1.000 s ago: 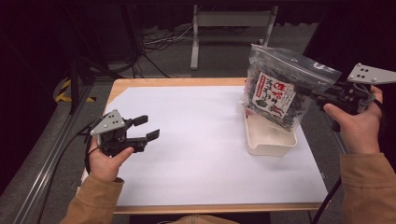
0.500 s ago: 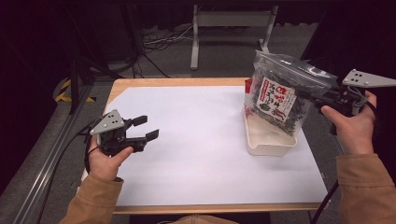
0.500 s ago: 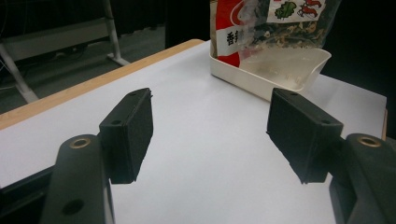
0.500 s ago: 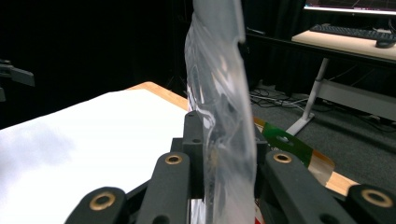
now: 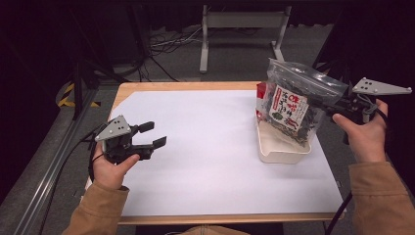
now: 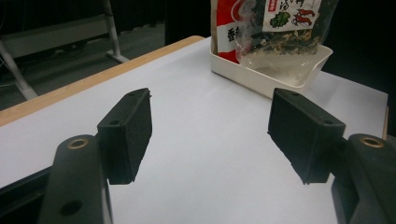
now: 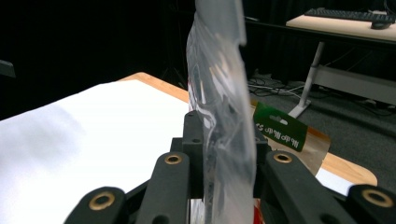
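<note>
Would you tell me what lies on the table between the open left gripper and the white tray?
Nothing but bare white paper lies between the left gripper and the white tray; the high view and left gripper view both show it.

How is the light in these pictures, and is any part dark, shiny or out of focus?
High view: the white paper sheet is evenly lit and the surrounding room is nearly black. Left gripper view: the black tool pads up close look soft. Right gripper view: the clear plastic zip bag catches pale glare, and its background is dim.
</note>
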`<state>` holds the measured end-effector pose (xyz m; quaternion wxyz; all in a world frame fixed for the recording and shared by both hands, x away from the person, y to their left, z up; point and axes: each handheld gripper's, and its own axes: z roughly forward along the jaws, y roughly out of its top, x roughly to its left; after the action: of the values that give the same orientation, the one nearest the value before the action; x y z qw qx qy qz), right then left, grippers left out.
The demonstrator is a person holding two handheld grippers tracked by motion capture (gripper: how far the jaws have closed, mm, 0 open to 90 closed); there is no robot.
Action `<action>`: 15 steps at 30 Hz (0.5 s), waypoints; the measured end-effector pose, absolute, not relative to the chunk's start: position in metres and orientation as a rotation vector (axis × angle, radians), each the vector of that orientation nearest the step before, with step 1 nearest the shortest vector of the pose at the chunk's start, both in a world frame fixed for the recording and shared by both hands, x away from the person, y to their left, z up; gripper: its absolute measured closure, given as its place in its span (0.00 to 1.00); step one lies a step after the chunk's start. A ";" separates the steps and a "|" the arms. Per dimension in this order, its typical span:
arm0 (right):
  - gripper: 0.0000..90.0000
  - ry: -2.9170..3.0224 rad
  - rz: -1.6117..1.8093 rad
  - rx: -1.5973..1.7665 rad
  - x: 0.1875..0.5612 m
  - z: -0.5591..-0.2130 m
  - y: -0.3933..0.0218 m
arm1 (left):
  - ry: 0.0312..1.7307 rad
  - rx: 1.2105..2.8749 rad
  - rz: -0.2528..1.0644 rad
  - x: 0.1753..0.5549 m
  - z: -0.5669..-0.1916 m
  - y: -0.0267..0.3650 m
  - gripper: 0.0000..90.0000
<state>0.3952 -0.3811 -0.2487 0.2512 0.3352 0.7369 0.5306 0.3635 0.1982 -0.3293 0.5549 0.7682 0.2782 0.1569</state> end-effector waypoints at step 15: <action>0.86 2.047 1.388 0.938 0.397 -0.260 -0.377 | 0.661 1.819 0.370 0.364 -0.331 0.199 0.35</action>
<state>0.3973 -0.3773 -0.2602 0.2457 0.3436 0.7502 0.5087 0.3644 0.1994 -0.3309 0.5528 0.7692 0.2796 0.1567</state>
